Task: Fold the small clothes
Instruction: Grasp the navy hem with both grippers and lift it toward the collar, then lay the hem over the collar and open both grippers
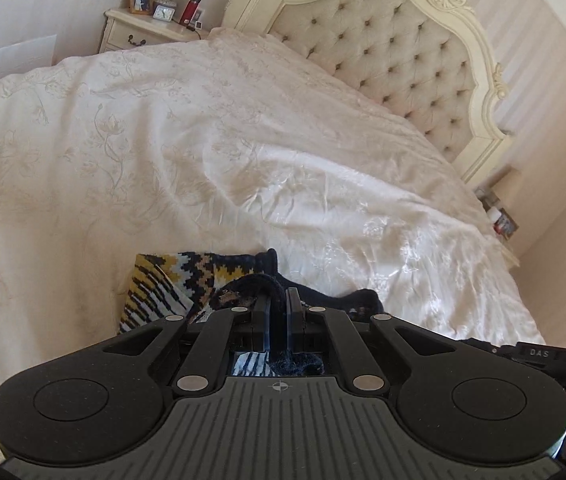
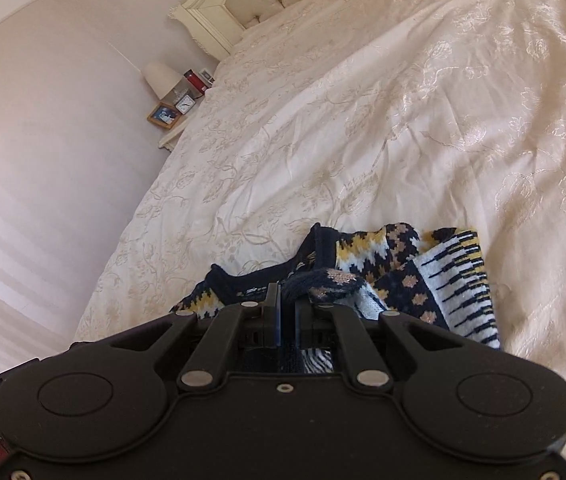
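At the bottom middle of the left view, the left tongs (image 1: 279,300) pinch a dark edge of the sweater (image 1: 171,284). The right tongs (image 2: 287,300) pinch another dark knitted fold of it. The sweater is navy, yellow and white. It lies crumpled on the bed (image 1: 203,140), right at the tips. Farther up are the headboard (image 1: 395,52) and a nightstand (image 1: 143,30).

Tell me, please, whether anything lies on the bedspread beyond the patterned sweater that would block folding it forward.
Nothing visible does. Both the left gripper and the right gripper are shut on the patterned sweater, and the cream bedspread ahead of it shows only wrinkles all the way towards the headboard.
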Demonstrator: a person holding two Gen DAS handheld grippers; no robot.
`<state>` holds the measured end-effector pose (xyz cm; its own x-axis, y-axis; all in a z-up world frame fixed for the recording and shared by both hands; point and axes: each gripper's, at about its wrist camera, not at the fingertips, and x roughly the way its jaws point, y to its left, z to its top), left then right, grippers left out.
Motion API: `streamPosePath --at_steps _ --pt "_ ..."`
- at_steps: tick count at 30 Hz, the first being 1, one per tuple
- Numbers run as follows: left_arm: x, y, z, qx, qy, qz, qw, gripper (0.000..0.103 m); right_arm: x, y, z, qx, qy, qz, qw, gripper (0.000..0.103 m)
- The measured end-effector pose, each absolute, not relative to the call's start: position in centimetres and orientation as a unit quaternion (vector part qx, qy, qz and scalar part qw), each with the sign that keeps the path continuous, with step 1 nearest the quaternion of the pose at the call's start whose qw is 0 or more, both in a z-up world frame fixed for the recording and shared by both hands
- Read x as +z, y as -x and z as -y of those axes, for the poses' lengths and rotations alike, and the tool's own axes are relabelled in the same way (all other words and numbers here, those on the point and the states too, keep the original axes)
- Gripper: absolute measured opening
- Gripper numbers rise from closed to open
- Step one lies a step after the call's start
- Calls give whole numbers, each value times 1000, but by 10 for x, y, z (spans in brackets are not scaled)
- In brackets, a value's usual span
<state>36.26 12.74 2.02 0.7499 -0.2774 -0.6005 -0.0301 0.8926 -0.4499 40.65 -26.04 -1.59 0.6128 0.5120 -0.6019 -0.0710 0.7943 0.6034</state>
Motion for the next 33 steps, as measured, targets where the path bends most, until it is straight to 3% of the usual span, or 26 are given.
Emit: streamPosePath --at_steps 7,9,11,16,17,19,22,27,33 --pt "-22 -415 -128 -41 206 -400 892 8 -57 -451 254 147 -260 -448 843 14" --pt "-31 -426 -132 -35 209 -413 886 11 -67 -460 252 139 -255 -461 839 20" --pt "-37 -435 -136 -29 216 -414 884 31 -74 -467 251 132 -254 -470 835 21" --pt "-31 -450 -144 -21 198 -398 896 39 -83 -478 249 123 -253 -482 830 23" --pt "-29 -452 -144 -21 191 -396 898 40 -82 -478 248 123 -252 -481 831 25" --pt "-23 -455 -144 -21 175 -394 902 42 -79 -476 248 125 -252 -473 835 48" --pt "-14 -453 -142 -22 157 -389 908 42 -67 -471 250 118 -252 -443 852 68" --pt "-4 -441 -132 -27 143 -391 909 44 -45 -468 247 118 -225 -421 871 68" --pt "-13 -422 -98 -53 104 -426 897 52 -33 -453 197 188 -110 -433 875 75"
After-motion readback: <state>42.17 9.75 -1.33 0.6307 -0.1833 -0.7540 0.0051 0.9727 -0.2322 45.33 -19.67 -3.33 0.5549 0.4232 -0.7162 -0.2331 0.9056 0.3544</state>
